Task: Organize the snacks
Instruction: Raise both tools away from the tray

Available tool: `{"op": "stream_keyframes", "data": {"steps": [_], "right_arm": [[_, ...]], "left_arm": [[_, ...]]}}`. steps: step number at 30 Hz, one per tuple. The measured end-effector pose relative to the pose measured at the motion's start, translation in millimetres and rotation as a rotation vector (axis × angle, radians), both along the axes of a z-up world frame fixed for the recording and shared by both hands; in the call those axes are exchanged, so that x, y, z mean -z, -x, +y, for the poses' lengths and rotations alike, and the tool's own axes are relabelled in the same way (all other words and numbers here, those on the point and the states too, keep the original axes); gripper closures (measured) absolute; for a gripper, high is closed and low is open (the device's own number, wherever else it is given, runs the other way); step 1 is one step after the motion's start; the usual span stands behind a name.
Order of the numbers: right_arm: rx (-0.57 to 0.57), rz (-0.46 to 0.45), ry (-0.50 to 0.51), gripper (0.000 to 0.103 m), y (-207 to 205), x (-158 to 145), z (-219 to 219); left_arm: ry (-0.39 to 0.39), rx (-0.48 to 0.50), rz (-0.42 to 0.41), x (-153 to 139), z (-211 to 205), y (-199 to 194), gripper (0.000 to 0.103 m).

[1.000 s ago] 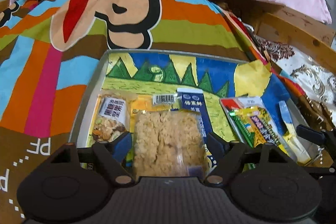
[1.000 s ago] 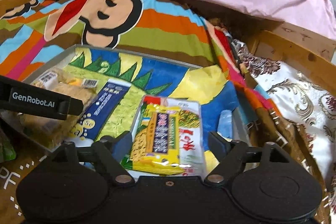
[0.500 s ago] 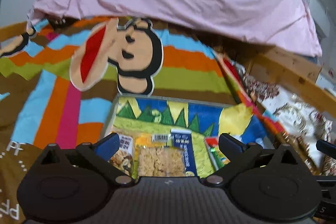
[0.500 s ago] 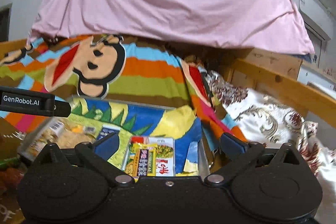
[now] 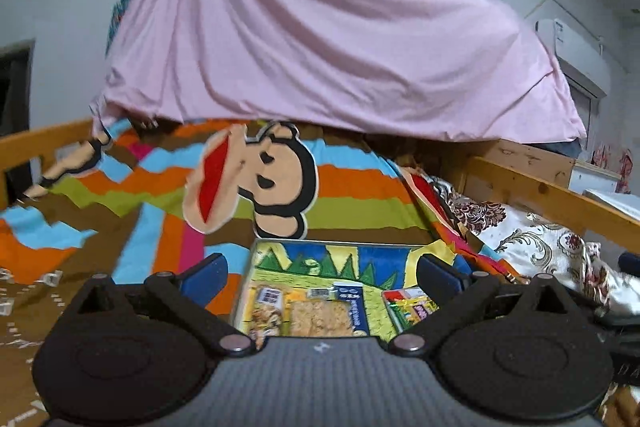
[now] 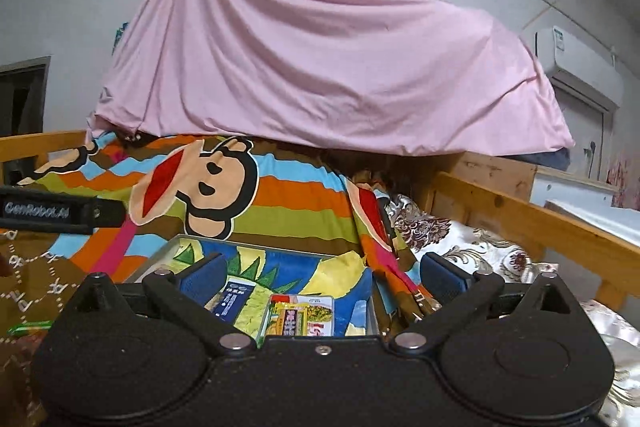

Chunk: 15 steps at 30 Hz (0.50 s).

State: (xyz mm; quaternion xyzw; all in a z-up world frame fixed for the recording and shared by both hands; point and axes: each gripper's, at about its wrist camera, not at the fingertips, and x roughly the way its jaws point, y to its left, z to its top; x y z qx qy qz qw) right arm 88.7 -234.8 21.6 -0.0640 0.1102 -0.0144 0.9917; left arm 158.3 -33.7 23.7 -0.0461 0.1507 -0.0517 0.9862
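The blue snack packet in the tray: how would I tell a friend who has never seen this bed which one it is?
Find the cartoon monkey face on the striped blanket; the metal tray lies just in front of it. In its row of snacks, the blue packet is the narrow dark one with white lettering, between the clear pack of pale crumbly cake and the yellow-green packet.

Glossy plastic wrappers on the snack packets point(image 5: 316, 315), a dull grey metal tray point(image 6: 160, 253), soft matt striped cloth bedspread point(image 5: 352, 203), draped pink cotton-looking sheet point(image 6: 320, 59), bare knotty wooden bed rail point(image 6: 532, 223).
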Motion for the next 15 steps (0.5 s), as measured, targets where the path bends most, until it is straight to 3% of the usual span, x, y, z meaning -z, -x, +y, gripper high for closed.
{"op": "stream_keyframes", "data": {"steps": [8,15], "right_arm": [[-0.028,-0.014,0.036,0.001,66,0,6],[-0.091,0.033,0.055,0.001,109,7,22]], "left_arm": [[-0.043,0.007,-0.039,-2,7,65,0.001],[-0.023,-0.005,0.016,2,22,109,0.001]]}}
